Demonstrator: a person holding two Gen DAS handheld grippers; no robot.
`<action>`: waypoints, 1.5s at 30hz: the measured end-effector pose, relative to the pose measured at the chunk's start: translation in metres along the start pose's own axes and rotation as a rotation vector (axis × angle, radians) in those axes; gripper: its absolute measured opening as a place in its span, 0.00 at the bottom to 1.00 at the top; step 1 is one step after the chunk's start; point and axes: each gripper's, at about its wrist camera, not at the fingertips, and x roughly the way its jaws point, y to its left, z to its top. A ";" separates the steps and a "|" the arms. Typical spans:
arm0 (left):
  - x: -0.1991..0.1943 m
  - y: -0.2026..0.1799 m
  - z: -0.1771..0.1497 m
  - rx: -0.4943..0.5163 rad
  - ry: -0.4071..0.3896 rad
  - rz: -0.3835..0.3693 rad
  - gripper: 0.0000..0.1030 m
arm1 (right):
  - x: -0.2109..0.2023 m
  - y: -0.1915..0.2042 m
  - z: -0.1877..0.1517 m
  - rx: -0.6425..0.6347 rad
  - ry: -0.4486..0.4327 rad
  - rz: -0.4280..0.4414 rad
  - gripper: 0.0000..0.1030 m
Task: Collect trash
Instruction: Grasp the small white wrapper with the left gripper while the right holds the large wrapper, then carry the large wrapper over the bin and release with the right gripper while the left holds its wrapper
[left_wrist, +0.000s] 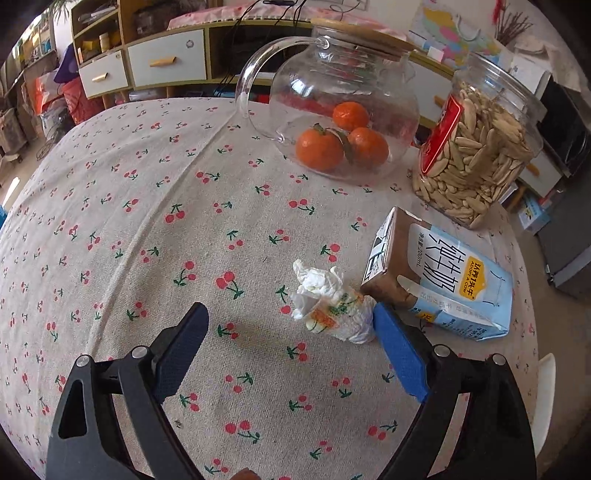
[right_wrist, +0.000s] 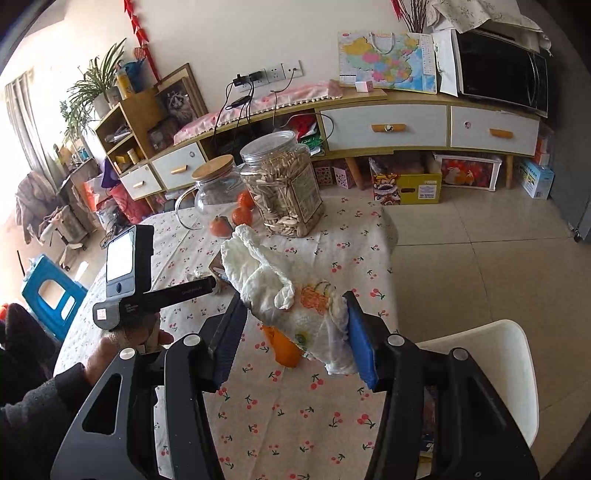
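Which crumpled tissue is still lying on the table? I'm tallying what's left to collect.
The crumpled tissue beside the milk carton, between the open left claw fingers. The other tissue is lifted, clamped in the right claw.

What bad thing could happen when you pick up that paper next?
The left gripper is open and off-centre: its blue finger might nudge the crumpled tissue or bump the milk carton beside it. The right gripper holds its big tissue wad by one end, so it may slip.
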 end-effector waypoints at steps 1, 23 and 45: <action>0.004 -0.001 0.001 -0.012 0.007 -0.009 0.82 | 0.000 -0.001 0.000 0.001 0.002 -0.001 0.48; -0.104 0.038 -0.041 0.007 -0.123 -0.024 0.34 | -0.021 0.041 -0.007 -0.099 -0.056 0.038 0.48; -0.199 -0.058 -0.104 0.213 -0.414 0.003 0.34 | -0.067 -0.007 -0.025 -0.096 -0.143 -0.133 0.48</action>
